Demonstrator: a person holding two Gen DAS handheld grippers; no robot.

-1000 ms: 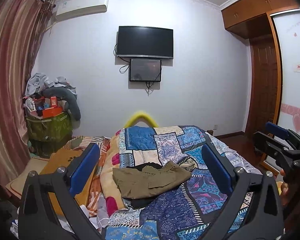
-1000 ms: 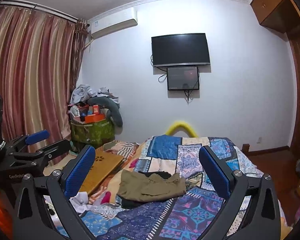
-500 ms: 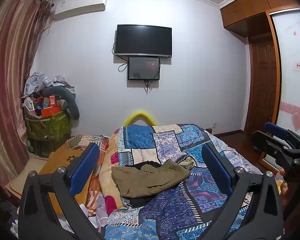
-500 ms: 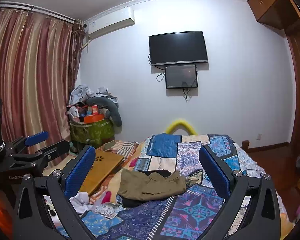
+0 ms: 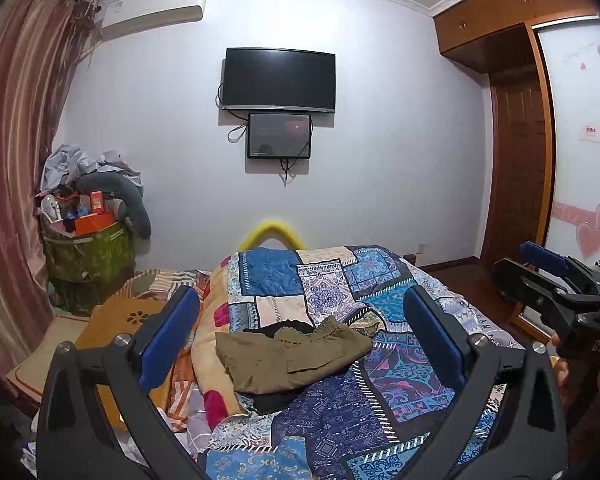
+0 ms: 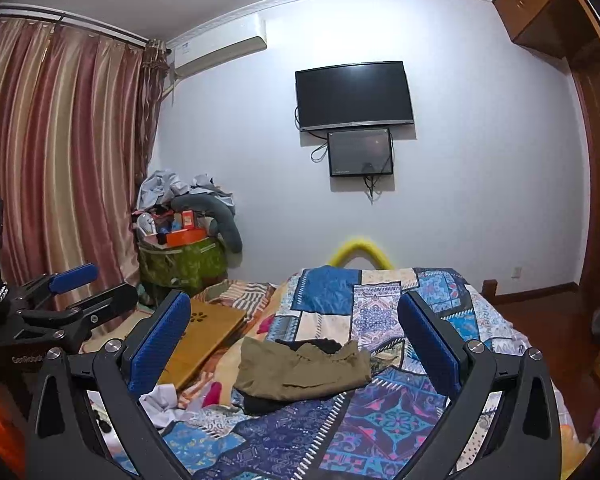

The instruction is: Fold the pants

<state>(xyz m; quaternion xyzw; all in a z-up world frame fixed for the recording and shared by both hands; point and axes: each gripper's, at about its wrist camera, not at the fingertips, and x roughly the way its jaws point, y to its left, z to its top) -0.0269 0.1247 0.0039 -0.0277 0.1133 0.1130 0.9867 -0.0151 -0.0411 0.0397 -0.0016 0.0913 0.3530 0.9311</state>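
Olive-green pants lie folded in a loose stack on the patchwork quilt, on top of a dark garment. They also show in the right wrist view. My left gripper is open and empty, held well back above the near end of the bed, with the pants seen between its blue pads. My right gripper is open and empty, held back the same way. Each gripper shows at the side of the other's view, the right one and the left one.
A wooden lap desk lies left of the pants. A green bag piled with boxes and clothes stands by the striped curtain. A TV hangs on the far wall. A wooden wardrobe and door are at the right.
Both grippers have drifted slightly, so the room sits a little differently in view. The pants have not moved and both grippers stay open.
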